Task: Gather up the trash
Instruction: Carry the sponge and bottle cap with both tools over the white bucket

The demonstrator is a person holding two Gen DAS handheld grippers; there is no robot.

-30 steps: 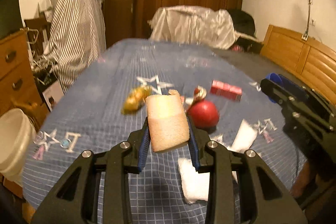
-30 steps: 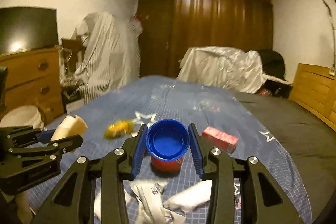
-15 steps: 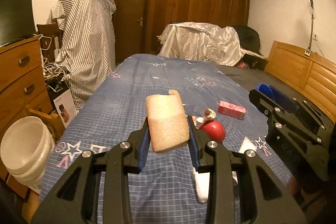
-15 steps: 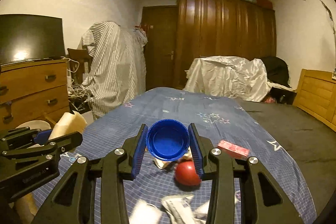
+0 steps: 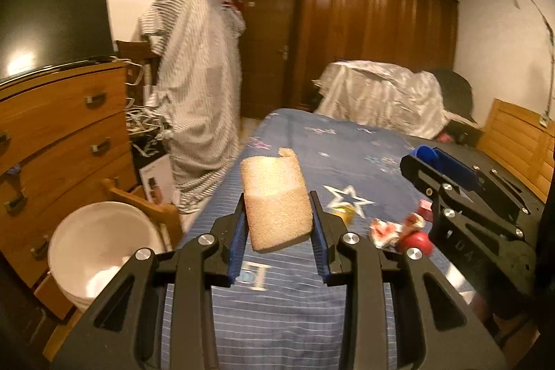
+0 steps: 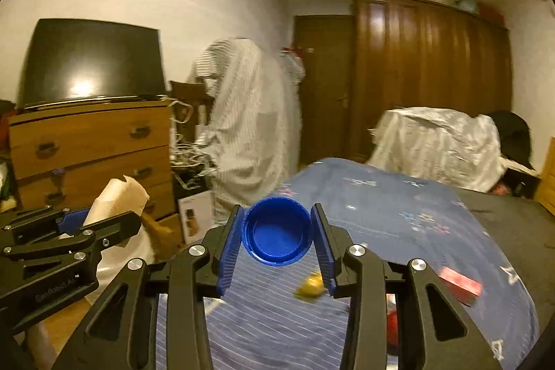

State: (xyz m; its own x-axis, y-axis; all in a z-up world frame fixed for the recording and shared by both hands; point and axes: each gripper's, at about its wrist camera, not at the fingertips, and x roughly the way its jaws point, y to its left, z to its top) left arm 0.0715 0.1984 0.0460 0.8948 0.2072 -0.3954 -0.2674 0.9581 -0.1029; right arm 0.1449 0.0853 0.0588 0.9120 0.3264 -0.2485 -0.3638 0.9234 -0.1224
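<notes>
My left gripper (image 5: 277, 231) is shut on a tan sponge (image 5: 275, 200) and holds it above the bed's left edge. My right gripper (image 6: 276, 240) is shut on a blue plastic lid (image 6: 276, 231), also held in the air. The right gripper shows at the right of the left wrist view (image 5: 451, 182). The left gripper with the sponge shows at the left of the right wrist view (image 6: 86, 224). A white bucket (image 5: 100, 248) stands on the floor at lower left, beside the bed. Trash lies on the blue bedspread (image 5: 347, 162): a yellow wrapper (image 6: 312, 285), a red box (image 6: 459, 281), a red ball (image 5: 416, 240), crumpled wrappers (image 5: 385, 229).
A wooden dresser (image 5: 62, 134) with a dark TV (image 5: 52, 26) stands at left. A striped cloth (image 5: 194, 92) hangs over a chair. A dark wardrobe (image 5: 374, 33) and a door are at the back. A white cover (image 5: 381, 99) lies at the bed's far end.
Both grippers have swung left and up, away from the trash on the bed, toward the bucket and dresser. Each keeps its hold, on the sponge and on the lid.
</notes>
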